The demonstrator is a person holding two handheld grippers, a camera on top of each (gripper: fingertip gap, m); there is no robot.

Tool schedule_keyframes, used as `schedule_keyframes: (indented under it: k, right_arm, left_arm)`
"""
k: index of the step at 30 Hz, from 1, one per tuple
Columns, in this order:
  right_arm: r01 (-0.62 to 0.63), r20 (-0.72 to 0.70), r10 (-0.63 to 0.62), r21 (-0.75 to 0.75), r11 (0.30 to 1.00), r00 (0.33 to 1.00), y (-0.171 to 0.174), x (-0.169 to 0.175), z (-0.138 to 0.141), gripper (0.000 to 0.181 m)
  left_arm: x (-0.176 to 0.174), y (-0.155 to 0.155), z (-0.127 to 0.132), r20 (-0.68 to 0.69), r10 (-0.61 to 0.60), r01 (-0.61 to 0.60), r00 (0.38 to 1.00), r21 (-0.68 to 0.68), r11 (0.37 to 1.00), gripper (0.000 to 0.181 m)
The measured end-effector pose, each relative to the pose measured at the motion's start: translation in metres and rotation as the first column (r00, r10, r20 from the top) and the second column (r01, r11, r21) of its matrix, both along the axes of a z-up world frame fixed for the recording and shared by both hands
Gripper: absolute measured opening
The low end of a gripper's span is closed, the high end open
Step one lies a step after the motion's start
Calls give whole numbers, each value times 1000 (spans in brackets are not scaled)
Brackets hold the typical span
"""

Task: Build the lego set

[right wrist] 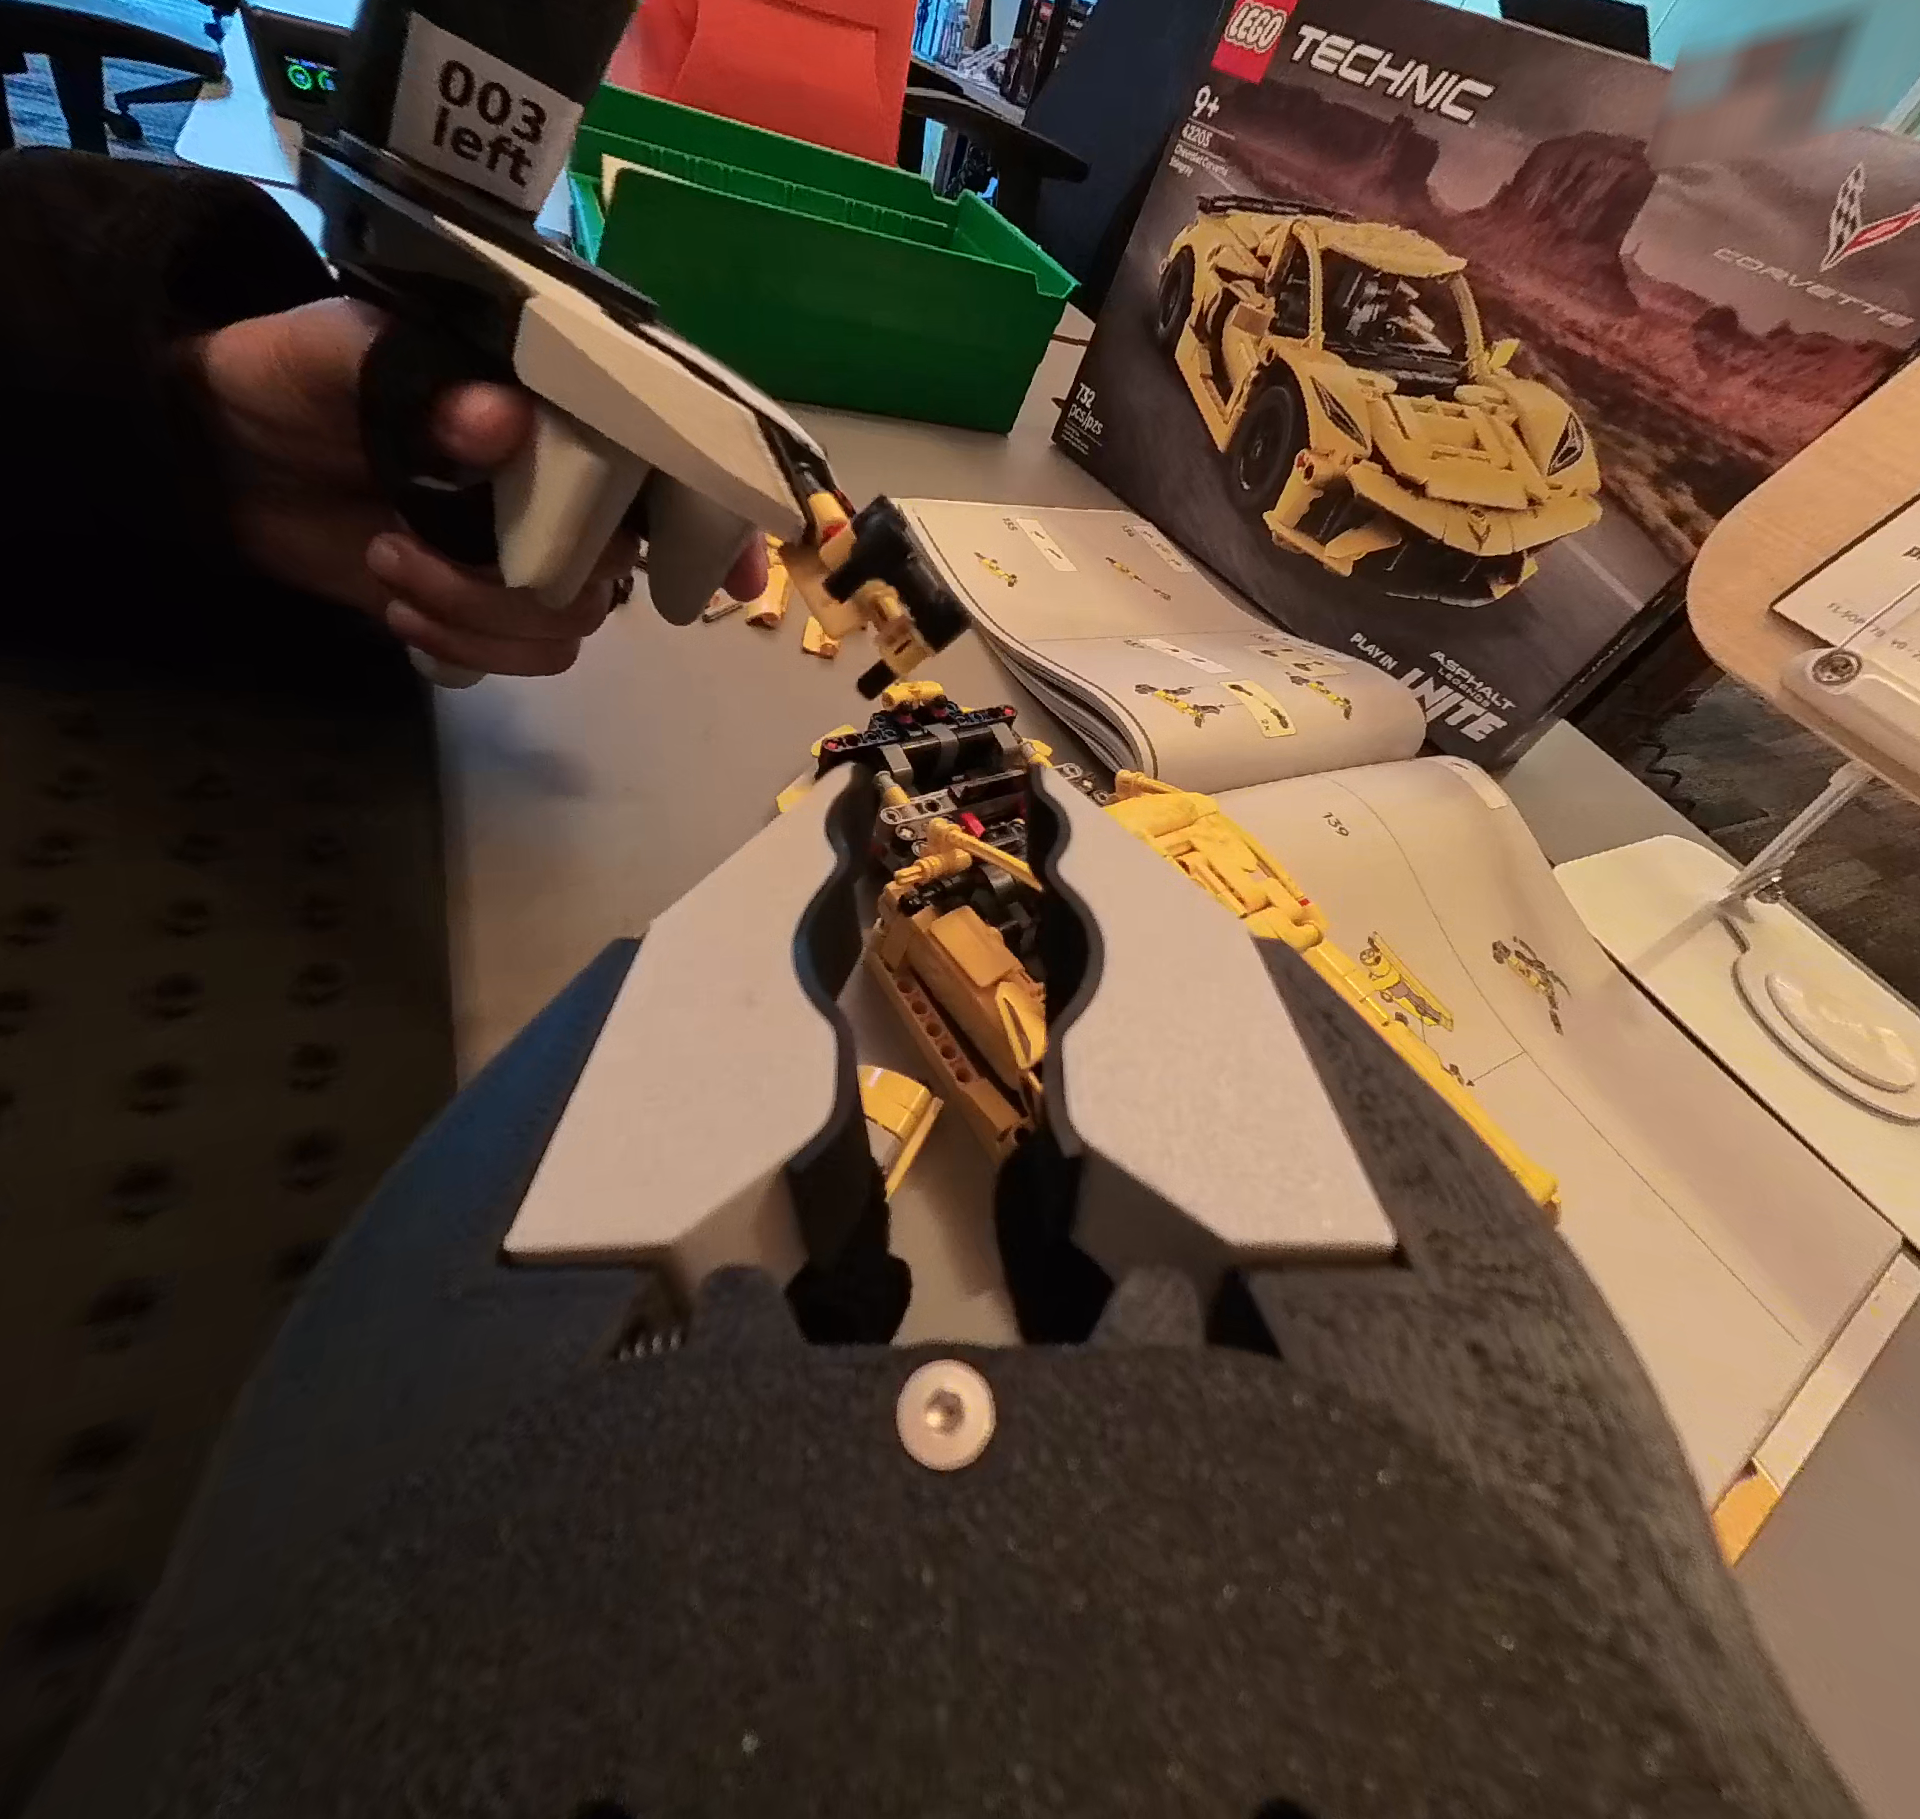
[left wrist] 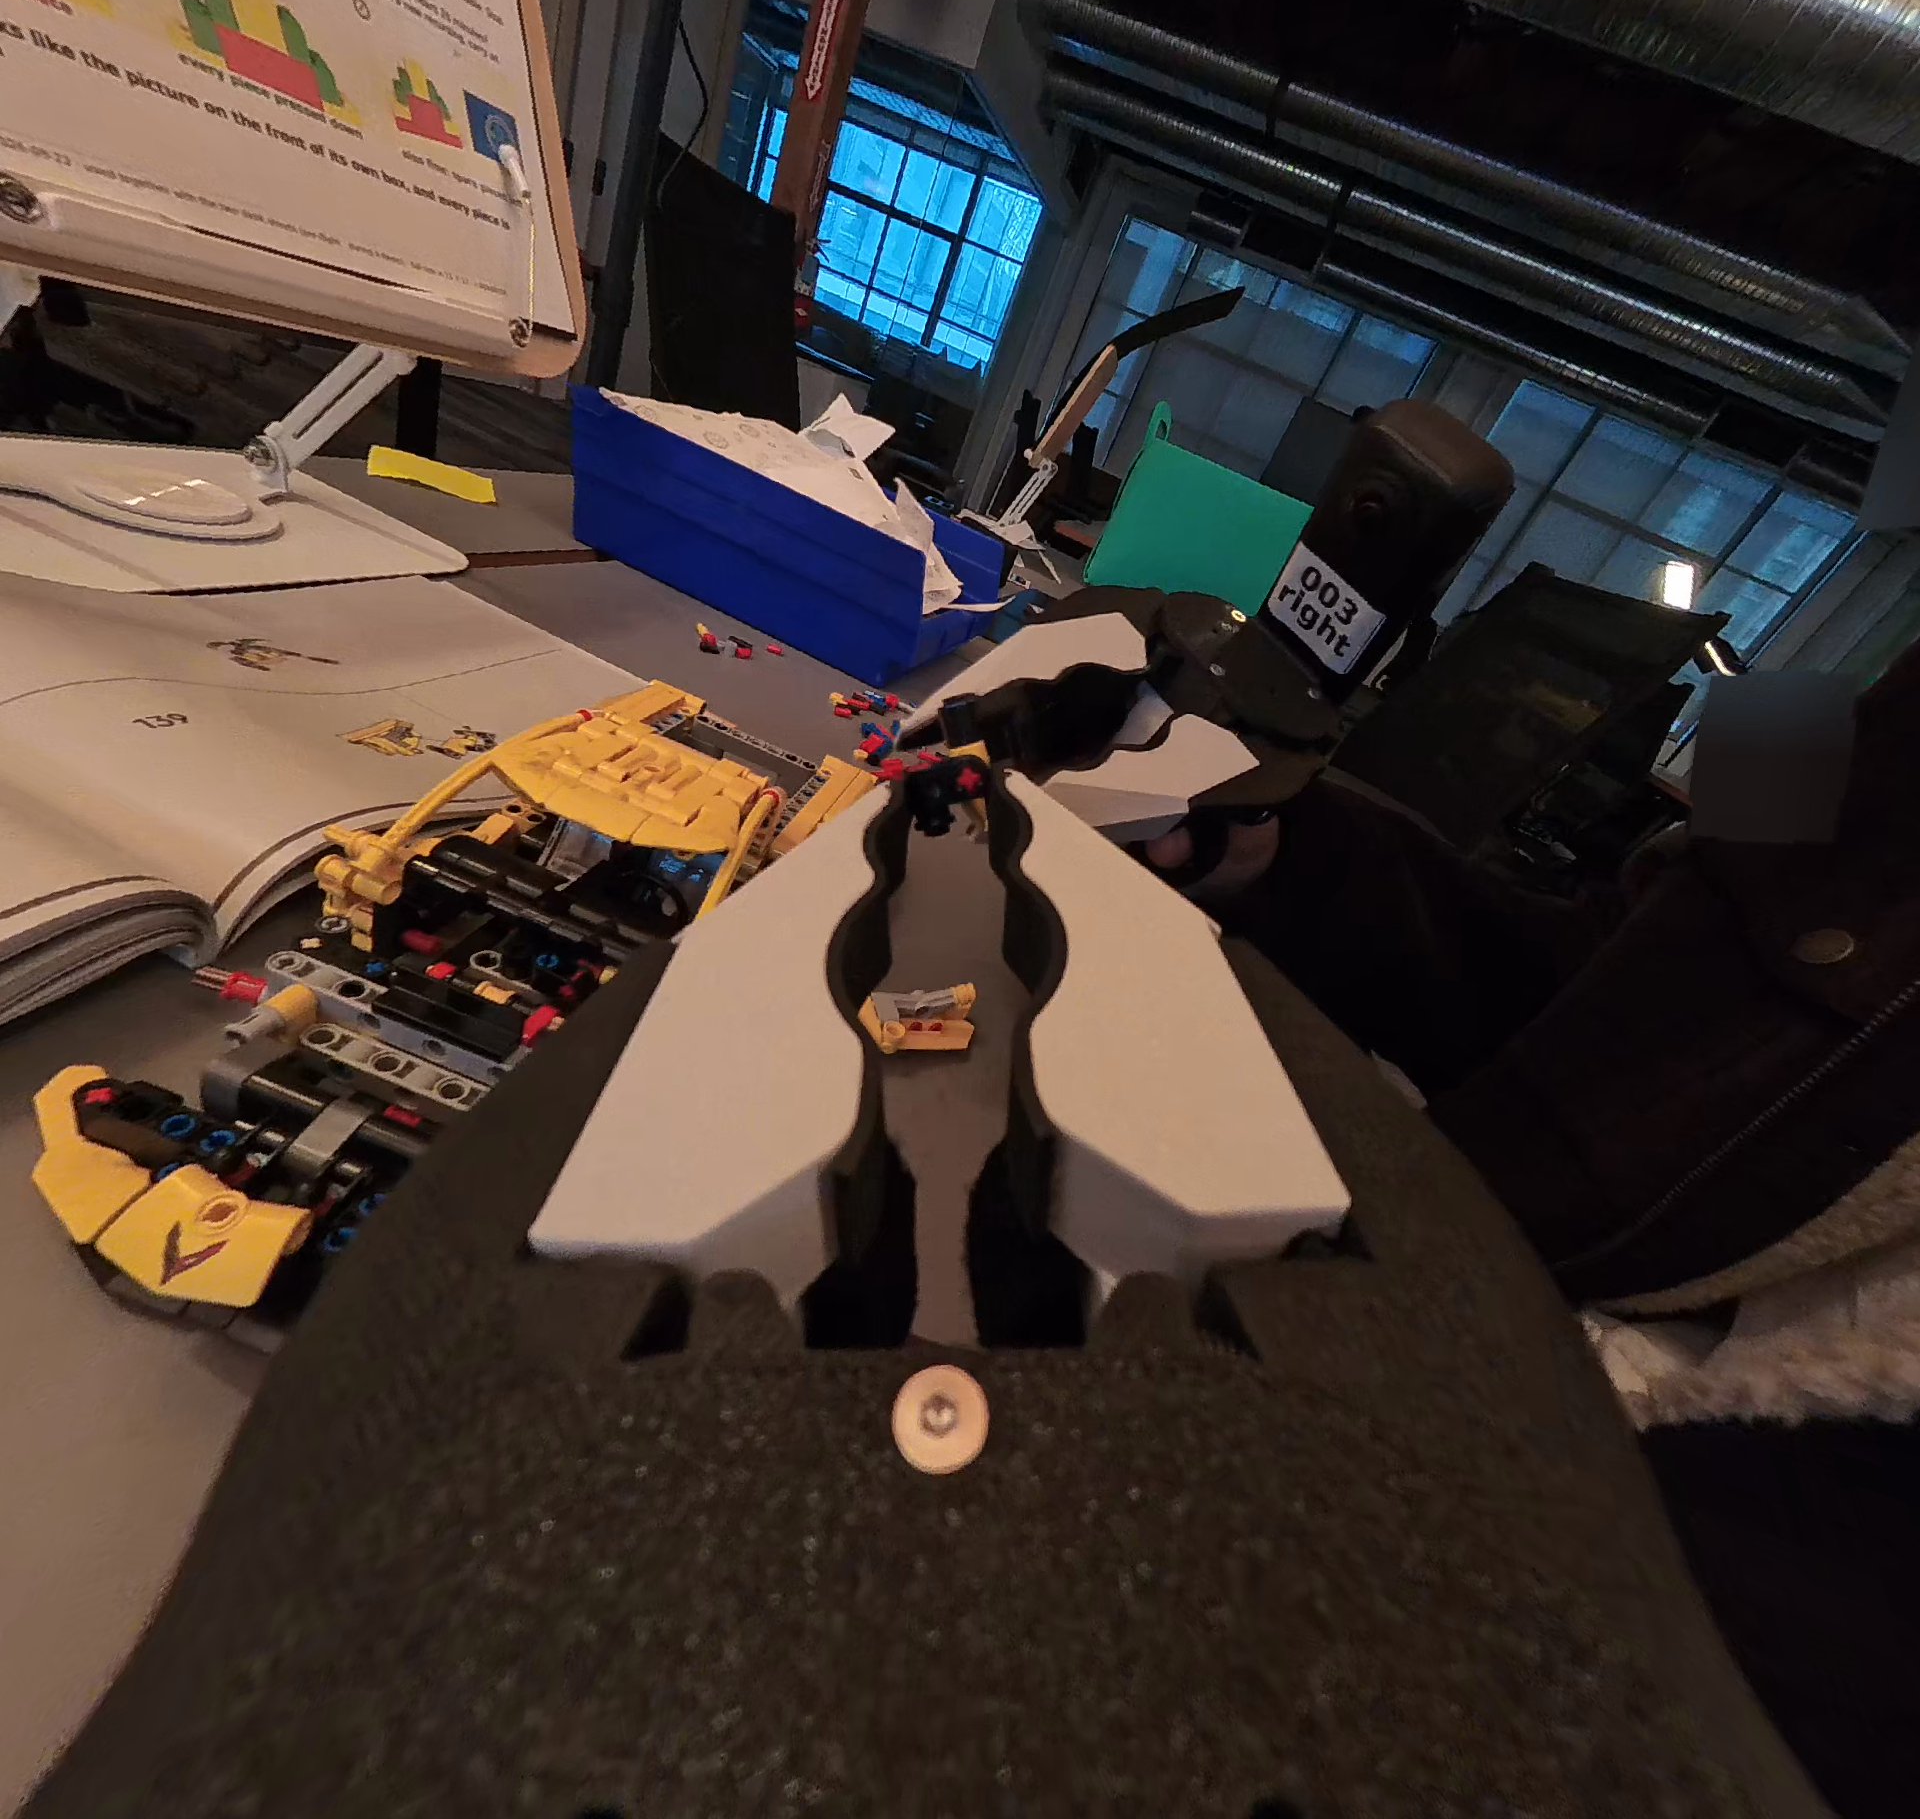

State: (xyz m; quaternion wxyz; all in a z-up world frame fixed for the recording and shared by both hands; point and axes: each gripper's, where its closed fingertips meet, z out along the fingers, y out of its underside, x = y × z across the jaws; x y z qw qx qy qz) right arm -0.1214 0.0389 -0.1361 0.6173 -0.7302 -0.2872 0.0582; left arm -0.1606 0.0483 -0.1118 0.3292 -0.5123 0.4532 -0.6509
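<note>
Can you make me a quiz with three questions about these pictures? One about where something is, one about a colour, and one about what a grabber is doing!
1. Where is the lego box?
A. Lying on the floor
B. Standing behind the open instruction book
C. Inside a bin

2. What colour are the body panels of the half-built car?
A. Yellow
B. Purple
C. White

3. What is the left gripper doing?
A. Lying on the table
B. Hanging open with nothing in it
C. Pinching a small black-and-yellow piece

Answers:
1 B: the box stands upright just past the far edge of the open book.
2 A: the roof and nose panels are yellow.
3 C: its jaws are closed on the piece, lifted above the table.
</note>
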Motion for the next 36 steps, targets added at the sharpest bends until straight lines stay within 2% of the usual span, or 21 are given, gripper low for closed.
schedule_keyframes:
  k: [4, 6, 9, 13, 17, 21, 25, 29, 33, 34, 36]
  right_arm:
    - [-75, -69, 76, 23, 997, 995, -8, -10, 11, 27]
    - [-138, -135, 141, 36, 990, 981, -15, -17, 19, 28]
    - [-211, -199, 205, -7, 977, 958, -19, -24, 16, 32]
    - [-225, -164, 220, -7, 974, 962, -20, -30, 11, 37]
    - [-168, -142, 172, 39, 985, 975, -15, -21, 16, 38]
    - [-230, -171, 230, 19, 973, 958, -19, -32, 14, 47]
    - [-291, -154, 285, -22, 956, 946, -26, -44, 5, 41]
    - [-355, -233, 340, -25, 935, 911, -34, -48, 12, 31]
    - [-364, -198, 367, 56, 930, 909, -39, -48, 23, 26]
    - [-378, -217, 382, 61, 924, 898, -41, -49, 26, 26]
    - [-412, -277, 407, 42, 910, 870, -44, -52, 28, 26]
  left_arm:
    - [0, 0, -3, -24, -29, 27, 999, -59, 998, 14]
    - [0, -2, -7, -54, -68, 62, 996, -115, 991, 14]
    - [0, -7, -11, -76, -149, 129, 986, -221, 967, 14]
    - [-2, -2, -10, -58, -168, 143, 984, -303, 942, 14]
    - [-3, -2, -6, -29, -192, 170, 981, -349, 922, 15]
    - [-3, -8, -6, -27, -239, 211, 971, -378, 901, 14]
    - [-5, -8, -3, -2, -255, 232, 967, -405, 884, 13]
    - [-9, -19, 0, 44, -360, 333, 932, -495, 803, 13]
    - [-15, -29, 6, 116, -466, 438, 877, -592, 677, 12]
    - [-15, -30, 6, 121, -475, 444, 872, -607, 660, 12]
    - [-14, -30, 3, 101, -475, 433, 874, -602, 671, 12]
